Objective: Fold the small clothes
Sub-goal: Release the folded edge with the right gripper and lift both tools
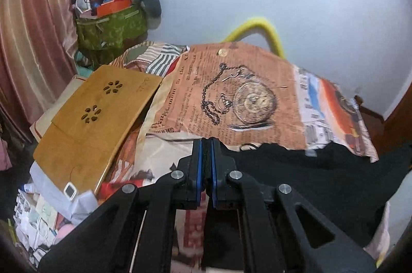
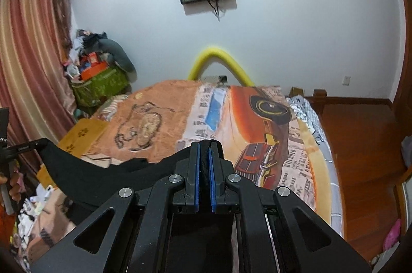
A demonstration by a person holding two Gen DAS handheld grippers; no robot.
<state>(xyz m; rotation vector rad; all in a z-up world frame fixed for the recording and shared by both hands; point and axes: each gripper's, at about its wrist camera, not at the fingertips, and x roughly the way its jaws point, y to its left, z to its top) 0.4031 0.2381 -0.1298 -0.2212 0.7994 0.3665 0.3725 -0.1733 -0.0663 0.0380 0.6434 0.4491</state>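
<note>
A small black garment hangs stretched between my two grippers above the bed. My left gripper is shut on its left edge, with black cloth pinched between the blue pads. My right gripper is shut on the other edge; the garment runs from it to the left, where the left gripper shows at the frame edge. The lower part of the garment is hidden behind the gripper bodies.
The bed is covered by a printed blanket with a pocket watch and car pattern. A bamboo lap tray lies at the bed's left side. Clutter and a green bag stand by the curtain. Wooden floor lies to the right.
</note>
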